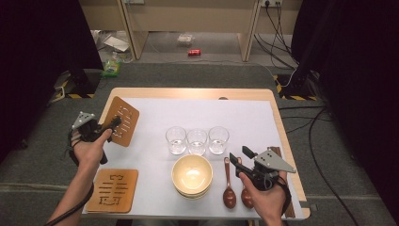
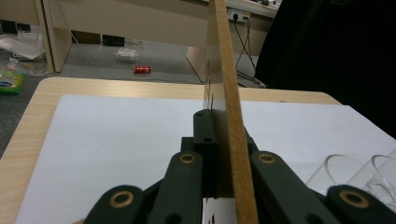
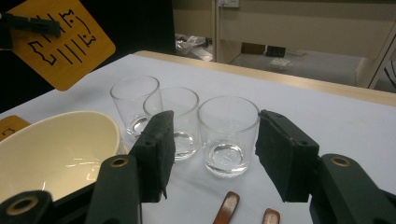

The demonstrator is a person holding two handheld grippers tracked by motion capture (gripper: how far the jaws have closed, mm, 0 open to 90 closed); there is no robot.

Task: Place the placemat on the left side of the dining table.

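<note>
A: What sits between the fingers of the left gripper (image 1: 114, 124)?

B: Its black jaws are pinched tight on the edge of a thin wooden coaster (image 1: 121, 121), a rounded square cut through with slot patterns. In the left gripper view the coaster (image 2: 232, 116) rises edge-on, a pale, fibrous strip clamped between the flat pads. It is held off the surface, tilted, near the far left corner of the table (image 1: 197, 93).

A: And the right gripper (image 1: 240, 156)?

B: Its jaws stand wide apart with nothing between the pads, holding nothing. In the right gripper view the matte black pads (image 3: 157, 149) frame the nearest of three clear tumblers (image 3: 228, 135) without touching it.

A: What lies around them?

B: The three smooth glasses (image 1: 197, 140) stand in a row at the middle of the white sheet (image 1: 155, 113) that covers the wooden table. Just in front of them, towards the near edge, sits a glossy cream bowl (image 1: 192, 175), round and deep. Two dark brown wooden spoons (image 1: 229, 190) lie beside it on the right, bowls towards the near edge, under the right hand. A second slotted coaster (image 1: 113, 190) lies flat at the near left corner.
</note>
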